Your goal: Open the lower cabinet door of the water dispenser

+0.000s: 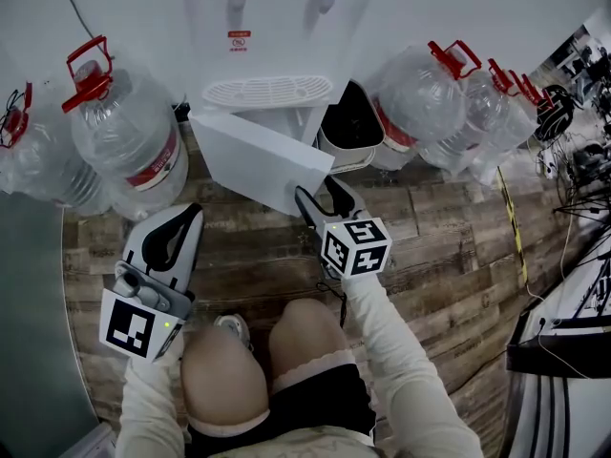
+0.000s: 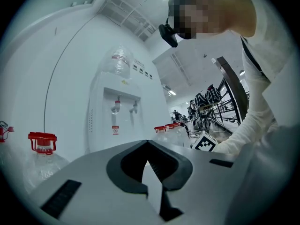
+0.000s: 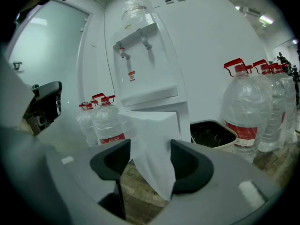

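The white water dispenser (image 1: 277,8) stands at the far wall, also seen in the left gripper view (image 2: 112,125) and the right gripper view (image 3: 150,60). Its lower cabinet door (image 1: 248,156) is swung outward, hinged on the left. My right gripper (image 1: 320,191) is at the door's free edge, and that edge (image 3: 150,125) fills the gap between its jaws (image 3: 150,146), which are shut on it. My left gripper (image 1: 196,208) hangs left of the door, apart from it. Its jaws (image 2: 147,142) are shut and hold nothing.
Large water bottles with red caps flank the dispenser on the left (image 1: 124,136) and right (image 1: 420,103). A bin with a black liner (image 1: 348,122) stands just right of the door. The person's knees (image 1: 224,370) are below the grippers. Cables (image 1: 573,189) lie at the far right.
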`<state>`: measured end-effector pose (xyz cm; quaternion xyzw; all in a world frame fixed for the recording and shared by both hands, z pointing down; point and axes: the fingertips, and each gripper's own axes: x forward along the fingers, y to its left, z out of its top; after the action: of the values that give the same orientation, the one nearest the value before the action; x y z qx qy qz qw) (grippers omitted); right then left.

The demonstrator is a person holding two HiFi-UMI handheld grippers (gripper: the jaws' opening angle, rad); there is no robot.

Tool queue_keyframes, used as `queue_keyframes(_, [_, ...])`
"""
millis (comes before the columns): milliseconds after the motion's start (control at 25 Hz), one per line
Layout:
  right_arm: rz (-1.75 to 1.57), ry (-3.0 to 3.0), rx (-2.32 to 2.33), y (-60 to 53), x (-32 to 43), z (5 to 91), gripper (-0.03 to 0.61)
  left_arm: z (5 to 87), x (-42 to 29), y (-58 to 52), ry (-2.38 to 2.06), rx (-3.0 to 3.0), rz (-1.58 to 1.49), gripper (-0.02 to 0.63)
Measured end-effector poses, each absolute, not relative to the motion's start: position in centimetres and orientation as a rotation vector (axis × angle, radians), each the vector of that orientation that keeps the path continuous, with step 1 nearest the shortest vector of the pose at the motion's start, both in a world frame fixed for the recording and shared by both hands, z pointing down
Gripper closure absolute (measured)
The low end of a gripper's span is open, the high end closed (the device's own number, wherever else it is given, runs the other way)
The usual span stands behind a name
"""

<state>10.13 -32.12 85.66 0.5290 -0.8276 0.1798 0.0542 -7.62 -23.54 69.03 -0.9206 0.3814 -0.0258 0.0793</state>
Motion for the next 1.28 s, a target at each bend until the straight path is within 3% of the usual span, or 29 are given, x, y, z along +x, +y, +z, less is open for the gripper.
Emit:
queue_keyframes(600, [0.505,-2.575,1.56,-29.2,8.5,85.1,0.304,68.3,-7.6,-22.7,1.149,-2.722,-0.088,0.611])
queue_keyframes(720, [0.397,-2.583,1.594,-29.1,9.0,84.0,0.36,68.4,-7.5,-23.0,1.14,-2.725,-0.079,0.611])
queue_keyframes(920, [0.259,-2.576,1.682,-28.9,10.6,81.6,0.564,69.1,-7.3,-24.0,1.125,-2.749,-0.056,0.611])
queue_keyframes(1280, [0.107,-2.512,1.742,-30.5,10.4,78.9,0.569,69.3,-7.4,-27.1,1.096,-2.796,-0.012,0.611])
